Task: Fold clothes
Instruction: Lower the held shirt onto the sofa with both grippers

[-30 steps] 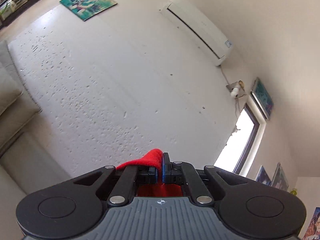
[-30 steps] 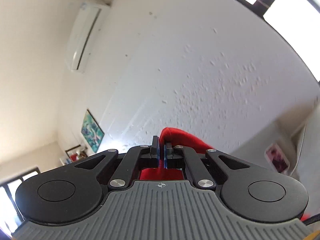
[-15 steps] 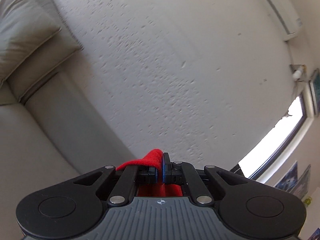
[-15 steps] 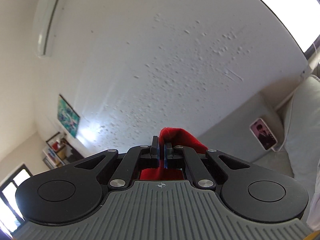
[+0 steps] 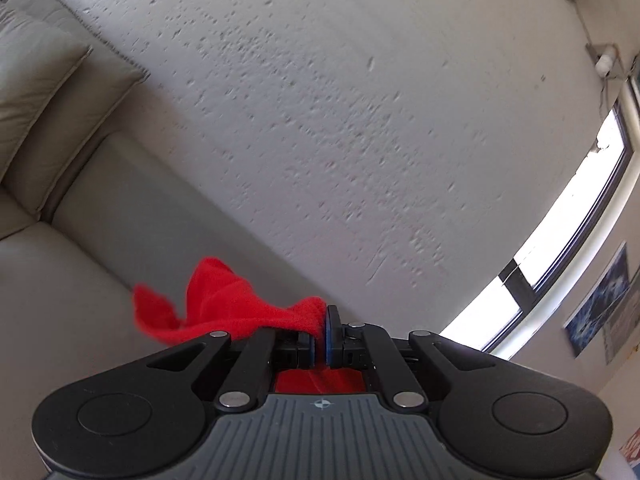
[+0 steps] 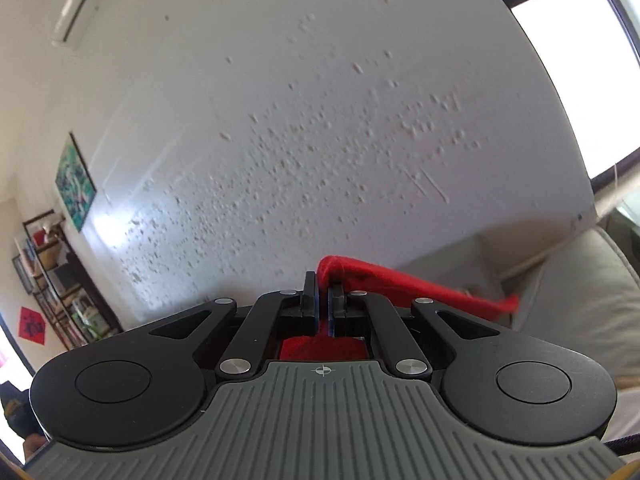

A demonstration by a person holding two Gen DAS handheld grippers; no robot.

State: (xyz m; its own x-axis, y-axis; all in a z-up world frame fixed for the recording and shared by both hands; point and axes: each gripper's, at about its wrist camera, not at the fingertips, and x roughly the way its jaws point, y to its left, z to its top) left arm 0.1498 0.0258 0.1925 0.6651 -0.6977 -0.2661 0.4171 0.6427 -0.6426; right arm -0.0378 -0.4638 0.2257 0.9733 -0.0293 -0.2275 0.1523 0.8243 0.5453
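A red fleece garment (image 5: pixel 224 304) is pinched in my left gripper (image 5: pixel 320 334), which is shut on its edge; the cloth flares out to the left of the fingers, in front of the sofa. In the right wrist view my right gripper (image 6: pixel 322 304) is shut on another part of the same red garment (image 6: pixel 400 284), which trails off to the right. Both grippers are held high and point up at the wall. Most of the garment hangs below, out of sight.
A beige sofa (image 5: pixel 60 240) with cushions runs along the speckled white wall (image 5: pixel 340 120); its armrest shows in the right wrist view (image 6: pixel 580 300). Windows (image 5: pixel 560 240) sit to the right. A dark shelf unit (image 6: pixel 60 288) stands at the far left.
Both grippers have tilted downward from the upper wall and air conditioner toward the sofa. More red cloth now flares out beside each gripper.
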